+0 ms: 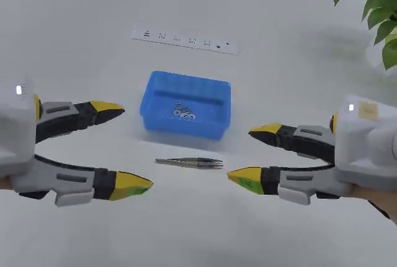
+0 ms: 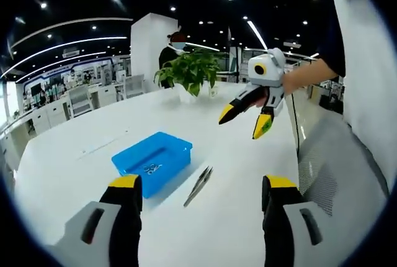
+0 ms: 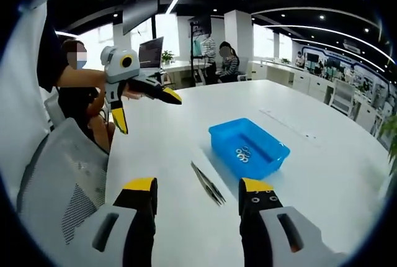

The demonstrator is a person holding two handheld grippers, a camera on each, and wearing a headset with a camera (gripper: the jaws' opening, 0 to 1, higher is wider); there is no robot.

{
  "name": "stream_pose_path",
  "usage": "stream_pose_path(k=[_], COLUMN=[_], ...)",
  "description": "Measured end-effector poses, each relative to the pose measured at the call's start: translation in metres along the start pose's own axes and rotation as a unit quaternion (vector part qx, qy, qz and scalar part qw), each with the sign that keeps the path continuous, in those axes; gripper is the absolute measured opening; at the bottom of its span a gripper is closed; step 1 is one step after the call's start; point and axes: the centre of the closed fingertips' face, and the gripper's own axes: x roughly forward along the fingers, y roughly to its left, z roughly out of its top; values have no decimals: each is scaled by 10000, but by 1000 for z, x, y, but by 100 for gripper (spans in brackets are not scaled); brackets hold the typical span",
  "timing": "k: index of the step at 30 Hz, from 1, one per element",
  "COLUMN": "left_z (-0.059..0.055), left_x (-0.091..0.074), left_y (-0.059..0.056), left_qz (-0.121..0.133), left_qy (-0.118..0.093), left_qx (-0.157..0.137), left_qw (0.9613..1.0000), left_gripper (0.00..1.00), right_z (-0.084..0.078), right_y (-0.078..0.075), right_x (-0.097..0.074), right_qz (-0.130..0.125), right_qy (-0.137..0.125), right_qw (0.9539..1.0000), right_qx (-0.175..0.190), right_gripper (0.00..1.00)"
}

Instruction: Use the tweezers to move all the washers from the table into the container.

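Observation:
A blue container (image 1: 185, 105) sits mid-table with several washers (image 1: 183, 113) inside; it also appears in the left gripper view (image 2: 152, 161) and the right gripper view (image 3: 249, 146). Metal tweezers (image 1: 189, 162) lie flat on the table just in front of it, untouched (image 2: 198, 185) (image 3: 208, 183). My left gripper (image 1: 130, 146) hovers open to the left of the tweezers. My right gripper (image 1: 245, 153) hovers open to their right. Both are empty. Each gripper faces the other: the right one (image 2: 245, 121) shows in the left gripper view, the left one (image 3: 146, 112) in the right gripper view.
A white power strip (image 1: 184, 40) lies behind the container. A green plant (image 1: 375, 6) stands at the far right corner of the white table (image 1: 198, 230). A grey mesh chair (image 3: 59, 180) and seated people are beyond the table edge.

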Motion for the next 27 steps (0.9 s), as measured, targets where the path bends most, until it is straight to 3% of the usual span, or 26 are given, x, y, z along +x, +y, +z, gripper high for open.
stream_pose_path(k=[5,9,15,16,19,27], left_z=[-1,-3,22,29,35,35], left_x=[-5,-11,-18,-19,-20,-21], left_y=[-5,-6,-6,-8,-10,-14], left_qz=[111,186,294,277,264,270], left_qy=[26,103,-402,-555,-679,-618], left_qx=[-83,-45,-151,-135,-110,-67], left_qw=[9999,9998,9986,9980,9973,9977], left_gripper=[99,100,100,100,100,100], right_z=[2,1,5,4,4,5], right_y=[6,6,4,4,6,15], right_x=[-8,-15,-21,-22,-23,-24], right_qz=[-125,-253,-382,-386,-361,-268], right_qy=[-64,-82,-186,-175,-171,-150], right_qw=[9998,9987,9982,9983,9984,9987], right_qx=[-137,-433,-428,-410,-388,-418], right_gripper=[68,81,100,100,100,100])
